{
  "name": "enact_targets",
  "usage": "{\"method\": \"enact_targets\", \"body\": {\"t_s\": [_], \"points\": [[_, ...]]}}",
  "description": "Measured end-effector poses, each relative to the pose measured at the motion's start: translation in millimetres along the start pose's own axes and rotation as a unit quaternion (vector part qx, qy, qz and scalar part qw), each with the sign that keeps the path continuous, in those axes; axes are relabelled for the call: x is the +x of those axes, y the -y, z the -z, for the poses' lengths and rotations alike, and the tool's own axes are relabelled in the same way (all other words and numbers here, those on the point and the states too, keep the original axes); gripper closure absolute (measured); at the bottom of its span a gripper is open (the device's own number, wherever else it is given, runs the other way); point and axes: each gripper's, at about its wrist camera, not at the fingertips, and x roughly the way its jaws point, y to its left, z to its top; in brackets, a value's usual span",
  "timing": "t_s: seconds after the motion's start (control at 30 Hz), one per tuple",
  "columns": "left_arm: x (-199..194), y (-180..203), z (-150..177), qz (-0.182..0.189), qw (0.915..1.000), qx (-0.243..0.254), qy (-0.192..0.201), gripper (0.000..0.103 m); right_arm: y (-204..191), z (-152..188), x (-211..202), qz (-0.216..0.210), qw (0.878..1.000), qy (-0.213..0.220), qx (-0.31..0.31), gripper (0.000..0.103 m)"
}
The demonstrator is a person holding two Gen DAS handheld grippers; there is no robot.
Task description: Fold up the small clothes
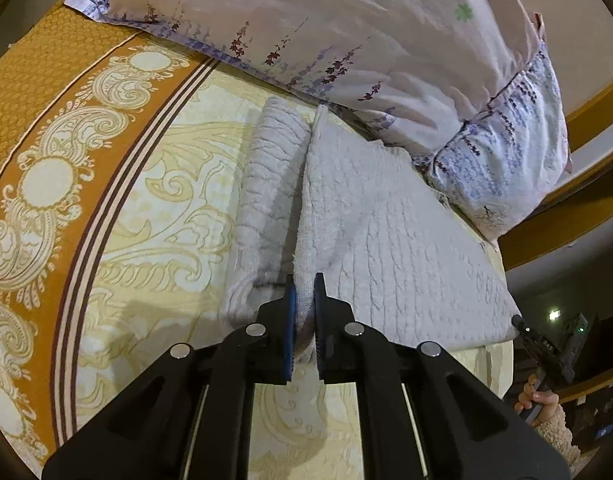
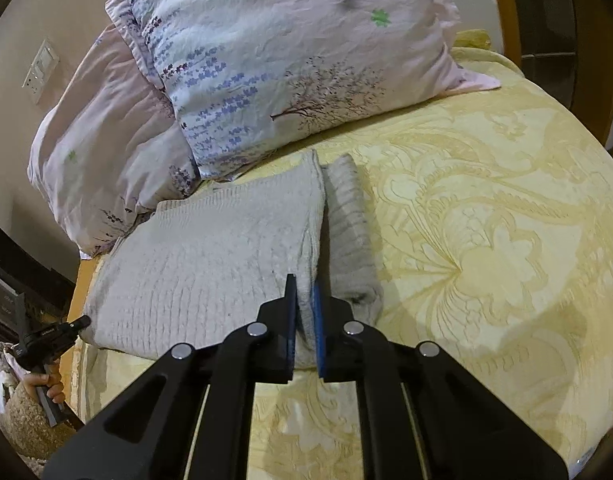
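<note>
A white cable-knit garment (image 1: 386, 240) lies on the bed, partly folded, with a raised fold edge down its middle and a ribbed strip (image 1: 270, 184) beside it. My left gripper (image 1: 305, 300) is shut on the near end of that raised edge. In the right wrist view the same garment (image 2: 210, 264) lies flat with the ribbed strip (image 2: 350, 232) to its right. My right gripper (image 2: 305, 300) is shut on the garment's edge at its near end. Each gripper shows small at the far corner in the other's view: right (image 1: 546, 344), left (image 2: 54, 336).
The bed has a cream floral bedspread (image 2: 486, 240) with an orange patterned border (image 1: 38, 140). Two floral pillows (image 2: 290, 64) lie just behind the garment. A wooden bed frame (image 1: 586, 208) and a wall switch plate (image 2: 40, 70) lie beyond.
</note>
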Motion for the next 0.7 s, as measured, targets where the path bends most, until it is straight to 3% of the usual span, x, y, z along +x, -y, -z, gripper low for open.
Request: {"method": "enact_targets", "body": {"t_s": [0.17,0.33,0.43,0.5,0.53,0.57,0.6,0.63,0.7], "points": [[3.2,-14.9,7.0,-0.014,0.9997,-0.011,-0.014,0.096,9.2,14.0,23.4,0.047,0.998,-0.048,0.012,0.096],[12.9,-18.9,9.7,-0.017,0.9993,-0.027,-0.016,0.096,-2.7,11.4,38.0,0.087,0.994,-0.063,-0.014,0.096],[11.2,-19.0,9.6,-0.009,0.9993,-0.034,-0.014,0.095,-10.3,7.2,36.9,0.095,0.993,-0.063,-0.022,0.088],[6.4,-18.7,8.6,0.003,0.9992,-0.039,-0.009,0.094,-15.5,4.3,28.7,0.106,0.993,-0.042,-0.024,0.073],[2.2,-18.4,8.3,0.008,0.9991,-0.041,-0.005,0.090,-20.4,1.0,22.5,0.119,0.992,-0.021,-0.029,0.056],[-3.9,-17.3,6.9,0.013,0.9990,-0.042,0.009,0.073,-23.8,-2.5,19.4,0.122,0.992,-0.007,-0.034,0.051],[-7.3,-16.9,6.1,0.016,0.9988,-0.043,0.016,0.047,-28.4,-5.9,16.7,0.118,0.992,0.003,-0.040,0.051],[-12.4,-16.3,3.0,0.025,0.9983,-0.044,0.029,0.032,-32.9,-9.3,15.8,0.109,0.993,0.009,-0.045,0.051],[-16.1,-14.9,-5.2,0.018,0.9981,-0.043,0.041,0.026,-46.8,-16.5,20.8,0.079,0.995,0.008,-0.057,0.051]]}}
